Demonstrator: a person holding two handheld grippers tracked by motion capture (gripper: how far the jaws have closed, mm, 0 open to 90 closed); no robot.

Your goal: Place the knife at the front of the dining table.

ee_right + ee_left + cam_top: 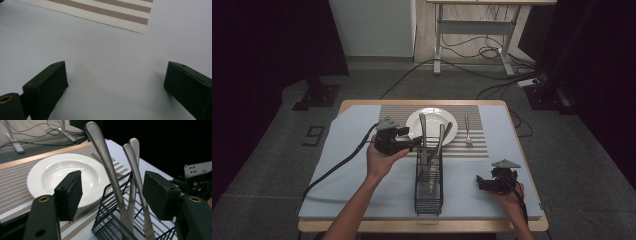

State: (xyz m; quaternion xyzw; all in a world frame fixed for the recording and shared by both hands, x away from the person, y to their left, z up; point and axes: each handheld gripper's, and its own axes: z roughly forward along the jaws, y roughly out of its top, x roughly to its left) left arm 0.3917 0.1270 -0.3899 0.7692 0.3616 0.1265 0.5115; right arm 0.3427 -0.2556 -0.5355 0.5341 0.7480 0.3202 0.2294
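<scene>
Right gripper seen at 5 o'clock on tabletop, jaws wide, nothing held. Left gripper nearer: jaws spread wide around upright utensil handles in wire caddy. Handles' long axis near-vertical. Plate beyond, 12 o'clock.

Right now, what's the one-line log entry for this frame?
left gripper: open, jaws around upright cutlery handles in black rack | right gripper: open, over blue mat | plate: empty

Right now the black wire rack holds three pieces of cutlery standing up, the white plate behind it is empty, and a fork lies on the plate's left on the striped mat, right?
Nearly. The high view shows the fork lying to the right of the white plate, not its left. The black wire rack does hold three upright pieces, and the plate is empty.
</scene>
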